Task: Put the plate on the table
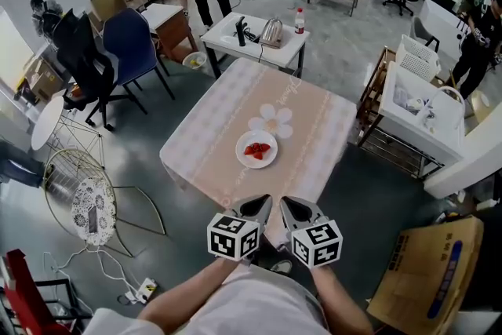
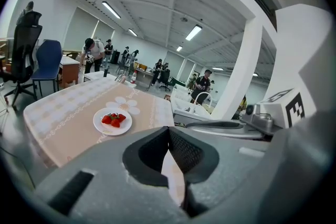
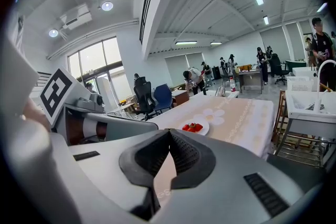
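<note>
**Plate Sitting on the Worktop, Both Claws Empty**

The plate [image 1: 256, 149] is lying flat on the cloth-covered worktop [image 1: 227, 118], well in from every edge and just beside a flower print [image 1: 272, 121] on the cloth. It is carrying a small heap of strawberries [image 1: 256, 151], which are staying inside its rim.

The left claw [image 1: 259, 205] and the right claw [image 1: 293, 206] are hovering side by side at the near edge of the worktop, well apart from the plate. Each is clenched tip to tip with nothing between its jaws.

The placing is looking complete to me. Doing this step well is now a matter of keeping both claws clear and not nudging the plate, so the fruit is not rolling off.
</note>
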### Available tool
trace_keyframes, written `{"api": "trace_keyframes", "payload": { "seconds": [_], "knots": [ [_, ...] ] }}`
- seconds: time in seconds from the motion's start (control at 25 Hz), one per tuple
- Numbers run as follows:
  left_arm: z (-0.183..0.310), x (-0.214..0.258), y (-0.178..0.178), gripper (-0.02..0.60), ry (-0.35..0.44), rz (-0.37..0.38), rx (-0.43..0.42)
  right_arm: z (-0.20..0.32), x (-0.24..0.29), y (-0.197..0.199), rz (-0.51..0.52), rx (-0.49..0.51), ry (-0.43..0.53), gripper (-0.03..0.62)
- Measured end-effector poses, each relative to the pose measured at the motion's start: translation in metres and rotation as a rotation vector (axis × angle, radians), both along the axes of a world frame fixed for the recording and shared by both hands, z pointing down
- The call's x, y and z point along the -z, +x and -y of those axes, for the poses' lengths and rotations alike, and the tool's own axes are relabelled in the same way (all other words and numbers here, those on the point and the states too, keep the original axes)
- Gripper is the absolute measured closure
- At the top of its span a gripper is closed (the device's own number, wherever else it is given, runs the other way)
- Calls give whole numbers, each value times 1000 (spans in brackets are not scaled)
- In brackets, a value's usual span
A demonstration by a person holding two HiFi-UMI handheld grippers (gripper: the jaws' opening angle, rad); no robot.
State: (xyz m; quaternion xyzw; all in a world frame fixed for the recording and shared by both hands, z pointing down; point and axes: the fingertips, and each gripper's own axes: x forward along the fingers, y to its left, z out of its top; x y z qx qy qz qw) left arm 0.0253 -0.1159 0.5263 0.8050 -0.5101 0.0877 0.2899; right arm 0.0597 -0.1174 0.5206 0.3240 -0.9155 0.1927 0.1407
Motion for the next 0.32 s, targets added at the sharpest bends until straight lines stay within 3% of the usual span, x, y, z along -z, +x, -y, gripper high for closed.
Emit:
{"api": "trace_keyframes", "payload": {
  "seconds": [0.32],
  "knots": [
    [-7,1,4,575,-10,-2,3,-9,1,2,2,9,-12,589]
  ]
}}
